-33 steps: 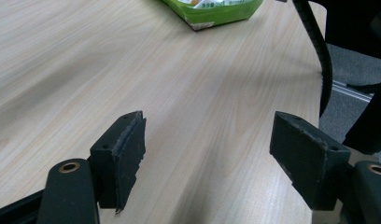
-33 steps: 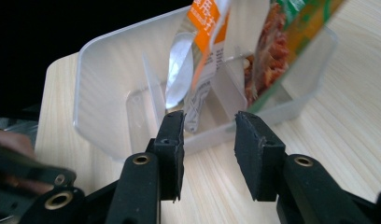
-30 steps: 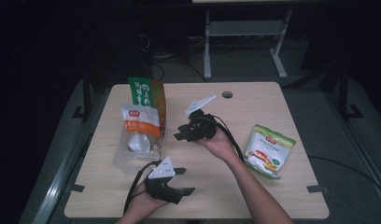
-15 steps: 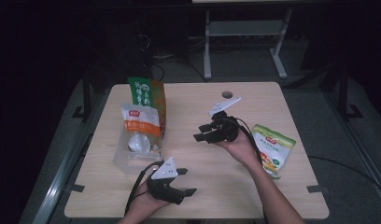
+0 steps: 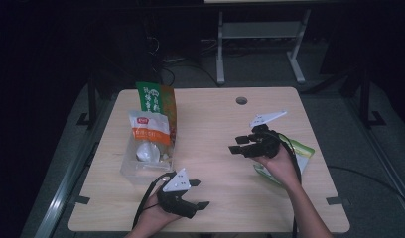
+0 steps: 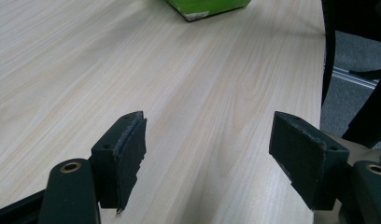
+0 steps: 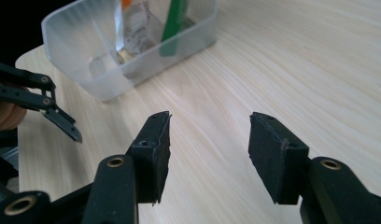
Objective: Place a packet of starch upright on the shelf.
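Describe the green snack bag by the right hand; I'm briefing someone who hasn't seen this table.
Start at the wooden table and go to its right edge. There the green bag lies flat, partly under the hand holding the right gripper. The other packets stand in a clear tub on the left side.

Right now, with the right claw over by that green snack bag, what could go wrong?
The right claw is open and points away from the green snack bag, which lies partly under the hand, so a grab could miss or crumple it. Its cable drapes across the bag and might drag it. The clear tub already holds two upright packets; another may tip them.
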Tool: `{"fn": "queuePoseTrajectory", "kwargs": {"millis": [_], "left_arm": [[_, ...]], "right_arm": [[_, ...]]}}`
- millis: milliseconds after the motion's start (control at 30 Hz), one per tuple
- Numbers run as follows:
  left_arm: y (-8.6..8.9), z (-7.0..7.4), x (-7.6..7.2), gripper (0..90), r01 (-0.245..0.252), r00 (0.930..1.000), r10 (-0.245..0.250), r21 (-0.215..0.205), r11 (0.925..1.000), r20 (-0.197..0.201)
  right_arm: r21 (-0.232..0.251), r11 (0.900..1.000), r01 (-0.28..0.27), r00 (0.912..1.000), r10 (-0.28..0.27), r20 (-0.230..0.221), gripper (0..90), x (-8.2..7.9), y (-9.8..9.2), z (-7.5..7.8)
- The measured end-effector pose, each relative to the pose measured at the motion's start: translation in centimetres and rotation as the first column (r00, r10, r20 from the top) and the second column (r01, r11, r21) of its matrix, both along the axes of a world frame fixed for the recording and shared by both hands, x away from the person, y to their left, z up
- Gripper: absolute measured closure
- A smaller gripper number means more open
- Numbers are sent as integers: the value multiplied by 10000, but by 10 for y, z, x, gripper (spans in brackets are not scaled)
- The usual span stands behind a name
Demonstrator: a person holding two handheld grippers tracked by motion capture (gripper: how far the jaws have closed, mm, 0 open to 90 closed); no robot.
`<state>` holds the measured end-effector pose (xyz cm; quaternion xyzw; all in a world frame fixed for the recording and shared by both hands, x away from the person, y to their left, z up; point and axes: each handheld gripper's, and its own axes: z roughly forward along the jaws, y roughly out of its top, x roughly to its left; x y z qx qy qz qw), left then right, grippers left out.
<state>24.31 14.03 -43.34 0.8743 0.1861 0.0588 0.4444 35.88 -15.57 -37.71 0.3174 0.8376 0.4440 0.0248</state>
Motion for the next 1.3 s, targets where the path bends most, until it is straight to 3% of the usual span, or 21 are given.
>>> {"fn": "queuePoseTrajectory", "kwargs": {"millis": [333,633,933,1167,1300], "left_arm": [[-5,-2,-1,267,19,9999,-19,20,10000,-115],[-9,-2,-1,269,162,9998,-161,100,9998,-133],[-20,-2,2,269,358,9990,-354,140,9993,-278],[-33,1,6,267,543,9985,-539,338,9980,-126],[-46,2,11,264,625,9980,-622,324,9975,-98]], "right_arm": [[-57,9978,659,9978,-659,-67,443,-14,-34,-7],[78,9909,1346,9906,-1344,-239,429,-30,-69,-18],[-304,9775,2088,9766,-2100,-470,395,-48,-101,-30],[-615,9658,2521,9648,-2558,-620,381,-52,-115,-36],[-563,9614,2694,9602,-2726,-612,372,-54,-120,-38]]}}
